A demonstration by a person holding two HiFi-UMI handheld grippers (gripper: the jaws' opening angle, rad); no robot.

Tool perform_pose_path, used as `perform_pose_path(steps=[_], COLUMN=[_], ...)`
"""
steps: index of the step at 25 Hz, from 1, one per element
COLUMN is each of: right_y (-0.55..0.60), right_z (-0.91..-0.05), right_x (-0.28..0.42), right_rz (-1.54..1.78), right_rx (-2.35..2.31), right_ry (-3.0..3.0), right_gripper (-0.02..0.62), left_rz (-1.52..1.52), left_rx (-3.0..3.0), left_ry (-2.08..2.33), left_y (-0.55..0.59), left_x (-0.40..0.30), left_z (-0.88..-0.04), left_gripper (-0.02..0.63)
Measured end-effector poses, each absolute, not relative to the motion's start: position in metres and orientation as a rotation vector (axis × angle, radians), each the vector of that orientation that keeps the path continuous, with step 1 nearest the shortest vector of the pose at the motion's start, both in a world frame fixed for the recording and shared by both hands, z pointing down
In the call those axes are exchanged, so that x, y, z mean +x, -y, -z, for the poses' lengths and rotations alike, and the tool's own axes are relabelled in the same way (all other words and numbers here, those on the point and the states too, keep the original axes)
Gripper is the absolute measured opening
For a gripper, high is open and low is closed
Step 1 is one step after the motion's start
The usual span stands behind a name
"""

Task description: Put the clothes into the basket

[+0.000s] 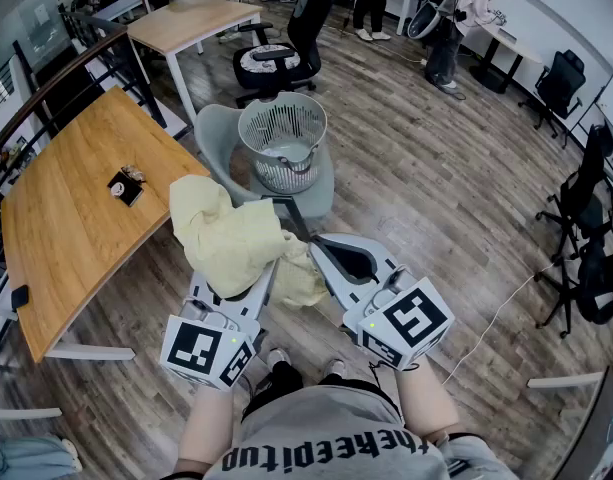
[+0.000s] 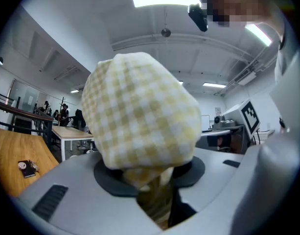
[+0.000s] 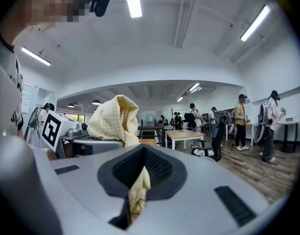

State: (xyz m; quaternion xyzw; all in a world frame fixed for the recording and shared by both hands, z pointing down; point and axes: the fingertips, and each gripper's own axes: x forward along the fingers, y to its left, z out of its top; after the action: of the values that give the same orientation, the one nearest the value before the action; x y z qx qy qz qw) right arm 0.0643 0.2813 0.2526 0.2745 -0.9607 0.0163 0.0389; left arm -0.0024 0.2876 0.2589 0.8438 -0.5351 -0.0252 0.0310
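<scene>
A pale yellow checked cloth (image 1: 236,243) hangs between both grippers in front of my body. My left gripper (image 1: 269,271) is shut on it; in the left gripper view the cloth (image 2: 142,126) bulges over the jaws and fills the middle of the picture. My right gripper (image 1: 304,240) is shut on a thin edge of the same cloth (image 3: 137,192), pinched in the slot between its jaws. A white slatted basket (image 1: 282,140) stands on a grey chair (image 1: 214,133) just beyond the cloth, with something pale lying inside.
A long wooden table (image 1: 76,208) runs along the left, with a small dark object (image 1: 126,186) on it. Farther back are a second table (image 1: 191,18) and a black office chair (image 1: 276,63). Several people stand at the far end. More chairs (image 1: 586,208) and a floor cable lie at right.
</scene>
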Motion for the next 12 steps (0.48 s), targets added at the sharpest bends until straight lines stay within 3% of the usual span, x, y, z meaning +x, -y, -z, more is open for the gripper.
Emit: perform_pose_path(steps=[12], right_y=[-0.277], right_z=[-0.256], right_x=[0.049], right_rz=[-0.048], right_rx=[0.878], right_ry=[2.923], right_gripper=[0.008], left_rz=[0.080], left_rx=[2.610], left_ry=[1.624], left_y=[-0.280], left_x=[-0.019], left_z=[-0.262], left_gripper=[0.161])
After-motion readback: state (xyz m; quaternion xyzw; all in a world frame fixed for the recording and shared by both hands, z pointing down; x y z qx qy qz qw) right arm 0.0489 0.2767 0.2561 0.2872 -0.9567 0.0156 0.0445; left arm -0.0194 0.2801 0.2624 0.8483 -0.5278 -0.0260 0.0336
